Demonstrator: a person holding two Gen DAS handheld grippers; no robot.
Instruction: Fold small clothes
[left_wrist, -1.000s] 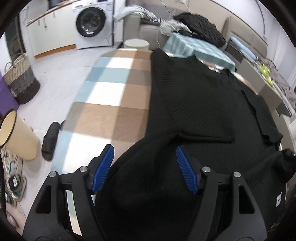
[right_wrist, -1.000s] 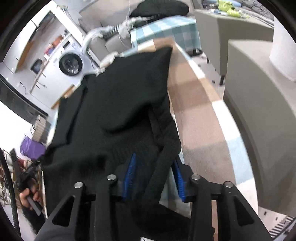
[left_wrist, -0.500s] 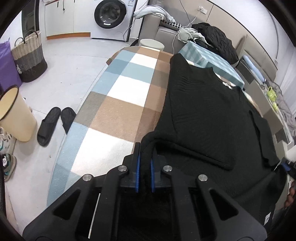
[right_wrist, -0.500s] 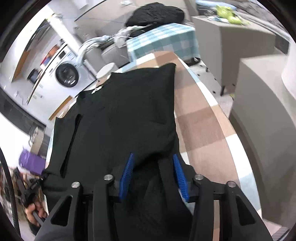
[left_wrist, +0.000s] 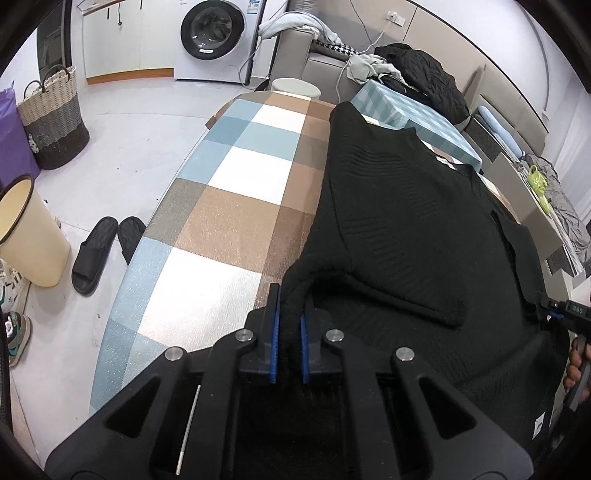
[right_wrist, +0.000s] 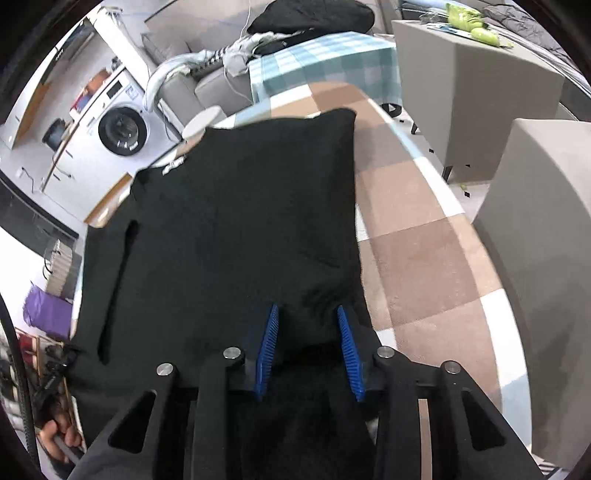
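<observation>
A black knit sweater (left_wrist: 406, 221) lies spread on a table under a checked cloth (left_wrist: 229, 206). My left gripper (left_wrist: 289, 299) is shut on a raised fold at the sweater's near left edge, with its blue pads (left_wrist: 273, 332) pinching the fabric. In the right wrist view the sweater (right_wrist: 240, 221) fills the middle. My right gripper (right_wrist: 308, 321) sits at its near right edge. Its jaws are closing with a bulge of fabric between the blue pads (right_wrist: 269, 339), not clamped. A hand (left_wrist: 576, 365) holding the other gripper shows at the far right.
The checked cloth (right_wrist: 424, 251) lies bare right of the sweater. Grey cabinets (right_wrist: 546, 221) stand close to the table's right side. On the floor to the left are black slippers (left_wrist: 96, 254), a cream bin (left_wrist: 26, 236) and a woven basket (left_wrist: 51, 118). Beyond are a washing machine (left_wrist: 212, 37) and a sofa.
The left jaws have gone from wide open around the fabric to shut on it. The right gripper moved in over the sweater's near edge, and its jaws have narrowed.
</observation>
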